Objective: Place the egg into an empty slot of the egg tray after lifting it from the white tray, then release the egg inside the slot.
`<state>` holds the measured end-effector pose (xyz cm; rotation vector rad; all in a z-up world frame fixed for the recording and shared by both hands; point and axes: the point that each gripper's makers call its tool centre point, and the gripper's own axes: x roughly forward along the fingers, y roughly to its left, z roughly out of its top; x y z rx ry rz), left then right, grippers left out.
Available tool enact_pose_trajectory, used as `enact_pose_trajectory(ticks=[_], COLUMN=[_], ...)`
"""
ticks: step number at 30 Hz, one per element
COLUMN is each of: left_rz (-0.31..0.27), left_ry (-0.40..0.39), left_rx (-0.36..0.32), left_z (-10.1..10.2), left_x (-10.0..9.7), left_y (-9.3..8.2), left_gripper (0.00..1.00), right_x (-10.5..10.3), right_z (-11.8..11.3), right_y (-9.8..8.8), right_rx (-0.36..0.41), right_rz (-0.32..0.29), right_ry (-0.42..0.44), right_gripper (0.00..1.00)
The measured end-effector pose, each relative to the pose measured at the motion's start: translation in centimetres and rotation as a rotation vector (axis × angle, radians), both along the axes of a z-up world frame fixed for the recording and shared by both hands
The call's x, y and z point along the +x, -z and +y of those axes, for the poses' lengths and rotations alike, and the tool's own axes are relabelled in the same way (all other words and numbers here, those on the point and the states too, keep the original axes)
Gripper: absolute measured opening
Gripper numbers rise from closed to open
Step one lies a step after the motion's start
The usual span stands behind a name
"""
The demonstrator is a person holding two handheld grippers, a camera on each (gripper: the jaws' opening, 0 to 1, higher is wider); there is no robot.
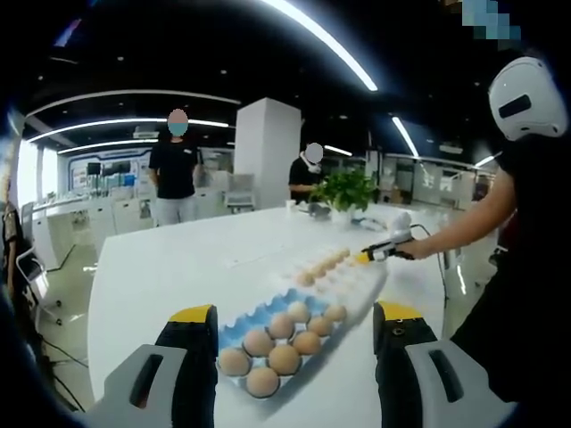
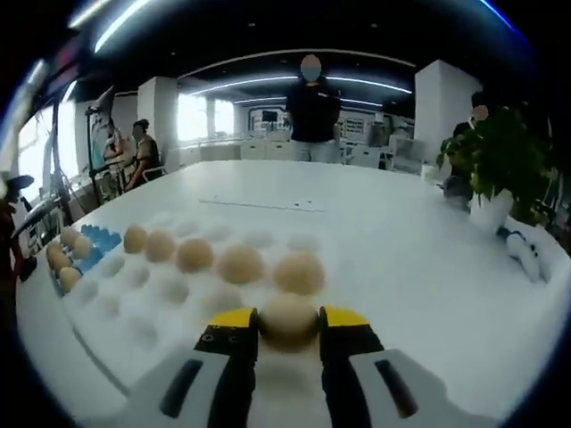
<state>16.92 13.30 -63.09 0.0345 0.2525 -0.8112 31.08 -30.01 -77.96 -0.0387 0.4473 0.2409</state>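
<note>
Between the yellow-tipped jaws of the right gripper [image 2: 288, 321], in the right gripper view, sits the egg [image 2: 287, 318]: pale tan, smooth and rounded, a little blurred, with both jaw tips pressed to its sides, so the claw is clenched on it. It hangs low over the near edge of the white tray [image 2: 134, 308], a moulded sheet of shallow round cups. Just beyond the held egg a row of eggs [image 2: 214, 257] of the same tan colour runs away to the left across the white tray, each seated in its own cup, and the cups nearer the camera lie bare. Past the tray's far left end is the blue egg tray [image 2: 94, 239] with more eggs along its edge.

Seen from the left gripper view, the left gripper [image 1: 294, 343] has its jaws spread wide apart with nothing between them, poised above the blue egg tray [image 1: 239, 325], whose nearer slots are full of brown eggs. The white tray [image 1: 357, 283] lies touching its far end, and the right gripper [image 1: 368, 257] reaches to that tray's far side from a person's outstretched arm [image 1: 468, 225]. Both trays rest on a white table [image 1: 169, 267]; a potted plant [image 1: 346, 192] stands farther back.
</note>
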Motion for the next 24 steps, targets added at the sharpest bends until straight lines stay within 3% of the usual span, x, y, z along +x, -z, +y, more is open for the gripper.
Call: enact_pose_trajectory(ticks=[5,9,16,24], left_rz=[0.002,-0.005,-0.006,-0.01], left_ry=[-0.004,-0.008,-0.007,0.004], left_rx=[-0.001,-0.005,-0.006,-0.01], left_z=[0.0,0.2,0.3,0.0], left_x=[0.0,0.1,-0.1,-0.2], left_y=[0.1,-0.1,-0.1,-0.2], left_gripper=[0.71,0.71,0.71,0.71], right_x=[0.0,-0.6,-1.5,-1.9], right_z=[-0.4,0.2,0.3,1.8], right_y=[0.0,-1.2,-4.1,-4.7], right_rx=[-0.024,-0.053,-0.019,-0.009], right_rz=[-0.006,-0.027,-0.086,-0.102], right_ry=[0.0,0.002,0.015,-0.009], right_gripper=[0.25,0.25,0.25,0.25])
